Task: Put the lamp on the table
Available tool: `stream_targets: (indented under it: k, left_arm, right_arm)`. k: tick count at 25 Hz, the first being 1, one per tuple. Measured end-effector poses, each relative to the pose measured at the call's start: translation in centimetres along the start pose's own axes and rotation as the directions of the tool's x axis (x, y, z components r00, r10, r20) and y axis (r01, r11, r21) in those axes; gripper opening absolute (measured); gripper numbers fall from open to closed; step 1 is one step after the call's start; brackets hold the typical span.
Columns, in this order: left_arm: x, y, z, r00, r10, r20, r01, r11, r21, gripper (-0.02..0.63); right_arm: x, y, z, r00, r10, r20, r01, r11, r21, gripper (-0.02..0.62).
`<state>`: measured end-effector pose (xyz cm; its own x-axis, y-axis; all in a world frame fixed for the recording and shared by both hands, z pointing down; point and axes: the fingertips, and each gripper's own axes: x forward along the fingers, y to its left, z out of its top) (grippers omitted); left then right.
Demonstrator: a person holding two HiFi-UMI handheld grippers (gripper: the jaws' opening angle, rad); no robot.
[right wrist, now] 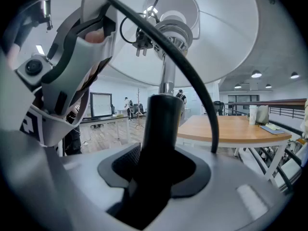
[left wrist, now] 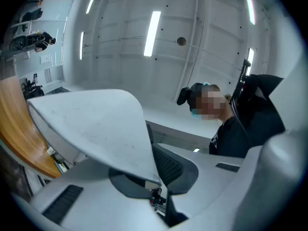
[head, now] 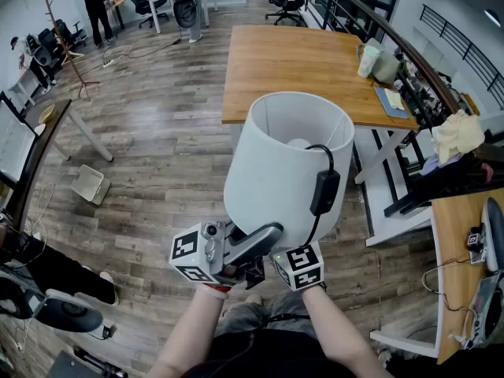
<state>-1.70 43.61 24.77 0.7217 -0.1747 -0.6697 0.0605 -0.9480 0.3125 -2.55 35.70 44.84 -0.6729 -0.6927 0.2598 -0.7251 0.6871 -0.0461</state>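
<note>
A lamp with a white shade [head: 287, 172] is held in the air in front of me, a black cord with an inline switch [head: 324, 191] hanging over its rim. My left gripper [head: 236, 254] is shut on the lower edge of the shade [left wrist: 96, 129], the thin rim running in between its jaws [left wrist: 154, 184]. Just to the right, my right gripper [head: 295, 268] is shut on the lamp's black stem [right wrist: 161, 129], under the shade [right wrist: 221, 37] with its bulb socket. The wooden table [head: 307, 69] stands beyond the lamp.
The table's right end carries a pale jug and a book [head: 390, 99]. White table legs [head: 386, 156] and a black railing [head: 409, 53] are on the right. A person [head: 98, 6] and office chairs stand far back on the wood floor [head: 150, 140].
</note>
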Motion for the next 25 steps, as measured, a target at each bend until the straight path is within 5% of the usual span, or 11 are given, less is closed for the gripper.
stream_targets:
  k: [13,25]
  left_arm:
    - [0.5,6.8,1.1,1.000,-0.014,-0.026,0.013,1.000,-0.022,0.006]
    - [5.8,16.9,1.8,0.997,-0.016,-0.078,0.013,0.999,-0.033,0.006]
  right_arm:
    - [5.1,-4.9,0.3,0.999,-0.031,0.009,0.030,0.999,0.024,0.181]
    - [10.4,-14.8,3.3,0.997,-0.042,0.060,0.039,0.998,0.053,0.183]
